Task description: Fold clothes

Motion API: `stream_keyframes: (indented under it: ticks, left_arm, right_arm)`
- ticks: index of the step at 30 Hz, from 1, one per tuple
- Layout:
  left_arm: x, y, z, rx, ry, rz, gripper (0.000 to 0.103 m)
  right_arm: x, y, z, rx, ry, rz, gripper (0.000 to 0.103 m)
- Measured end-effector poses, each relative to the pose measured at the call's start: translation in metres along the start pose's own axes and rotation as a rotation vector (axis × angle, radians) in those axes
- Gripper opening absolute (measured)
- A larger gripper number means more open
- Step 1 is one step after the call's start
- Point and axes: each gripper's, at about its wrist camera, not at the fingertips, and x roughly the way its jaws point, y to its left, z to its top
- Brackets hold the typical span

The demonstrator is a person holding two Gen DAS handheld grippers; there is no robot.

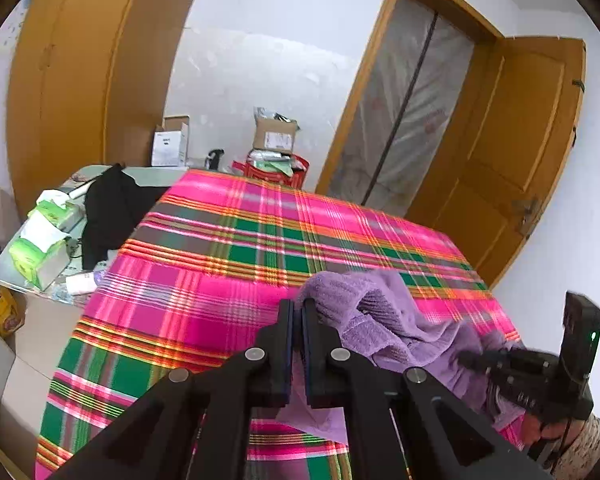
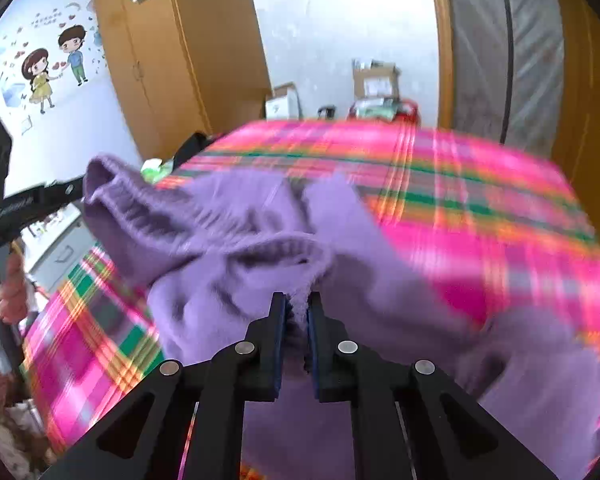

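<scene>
On the plaid cloth [image 1: 228, 240] that covers the table we see a purple sweater [image 1: 400, 320], bunched and partly lifted, lying toward the near right side. Our left gripper [image 1: 298, 304] has its fingers pressed close together, and a ribbed edge of the sweater sits right at their tips; purple fabric also shows below, between the fingers, so it appears to be pinching the sweater. Our right gripper [image 2: 297, 300] pinches a fold of the sweater [image 2: 260, 240] between its blue-padded fingers, with knit fibres visible in the narrow gap. From the right wrist the sweater spreads across the near half of the cloth [image 2: 480, 200], one ribbed cuff raised at the left beside the left gripper's black body [image 2: 24, 204], and a hand [image 2: 12, 292] grips that tool's handle. That view is blurred, so finer folds are hard to tell. To the left of the table stands a side table [image 1: 8, 264] with green tissue packs [image 1: 40, 252] and a black garment [image 1: 112, 208]. Behind are a wooden wardrobe [image 1: 80, 72], cardboard boxes [image 1: 276, 136] and an open door [image 1: 512, 152].
</scene>
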Motion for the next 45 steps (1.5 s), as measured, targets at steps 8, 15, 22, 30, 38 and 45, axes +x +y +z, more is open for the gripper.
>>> stream_keyframes:
  ticks: [8, 15, 22, 30, 38, 45]
  left_arm:
    - [-0.007, 0.022, 0.003, -0.067, -0.011, 0.045, 0.004]
    - [0.001, 0.038, 0.001, -0.116, -0.001, 0.073, 0.004]
    - [0.01, 0.051, 0.0, -0.147, 0.011, 0.1, 0.004]
    - [0.025, 0.062, -0.005, -0.174, 0.045, 0.13, 0.004]
    - [0.037, 0.082, -0.017, -0.268, 0.143, 0.084, 0.014]
    - [0.037, 0.084, -0.039, -0.349, 0.202, 0.001, 0.024]
  right_arm:
    - [0.001, 0.015, 0.059, -0.134, -0.13, -0.106, 0.01]
    - [0.038, 0.03, 0.089, -0.229, -0.182, -0.232, 0.01]
    - [0.074, 0.045, 0.11, -0.325, -0.227, -0.338, 0.01]
    - [0.124, 0.068, 0.112, -0.527, -0.23, -0.497, 0.01]
    - [0.13, 0.051, 0.097, -0.444, -0.035, -0.329, 0.025]
    - [0.094, 0.035, 0.072, -0.242, 0.053, -0.143, 0.037]
